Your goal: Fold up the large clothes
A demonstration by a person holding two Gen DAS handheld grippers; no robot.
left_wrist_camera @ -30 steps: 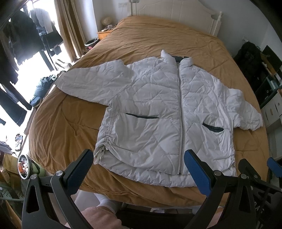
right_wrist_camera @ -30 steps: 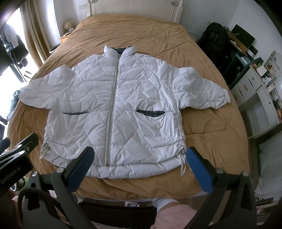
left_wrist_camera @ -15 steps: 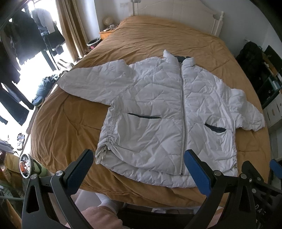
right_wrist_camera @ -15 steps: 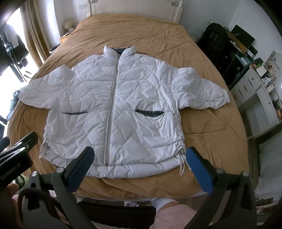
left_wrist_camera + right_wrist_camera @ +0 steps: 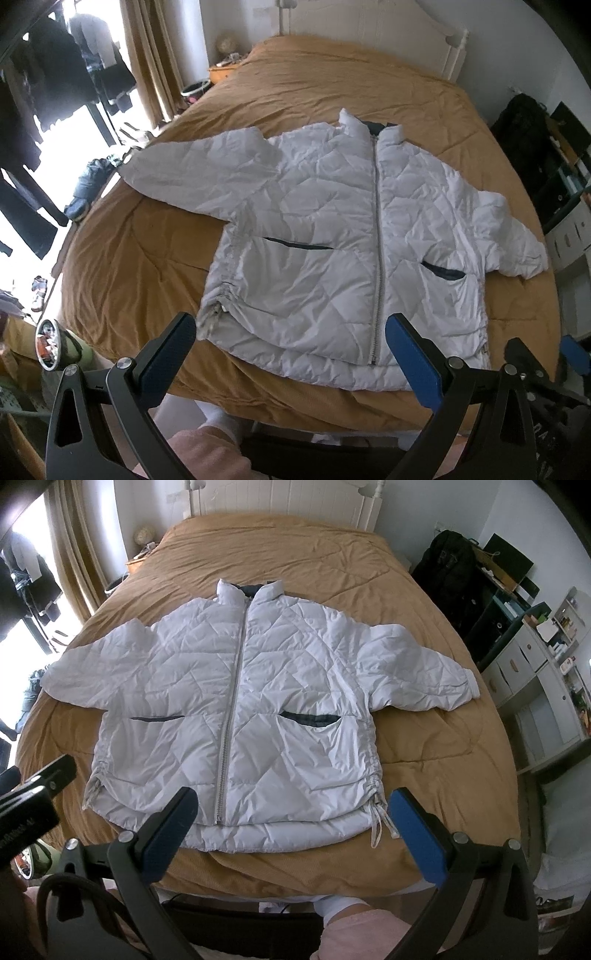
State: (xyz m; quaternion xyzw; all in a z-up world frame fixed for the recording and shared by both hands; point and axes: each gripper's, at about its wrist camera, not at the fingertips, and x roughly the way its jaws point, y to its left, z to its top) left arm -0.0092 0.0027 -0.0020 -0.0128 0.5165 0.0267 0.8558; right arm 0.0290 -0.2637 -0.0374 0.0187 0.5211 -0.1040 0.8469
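Left claw (image 5: 291, 345) splayed, jacket (image 5: 240, 709), bed (image 5: 424, 738)

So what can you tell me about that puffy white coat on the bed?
The white coat is puffy, quilted in diamonds and looks slippery. It lies flat, front up, on the brown bedspread, zipped shut, both sleeves spread out, collar toward the headboard. It has two dark pocket slits and drawstrings at the hem. Neither pair of tongs touches it.

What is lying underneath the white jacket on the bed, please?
The white jacket lies flat, front up and zipped, straight on the brown bedspread, which shows all around it. Whether anything else sits under the jacket cannot be seen; the jacket covers that patch.
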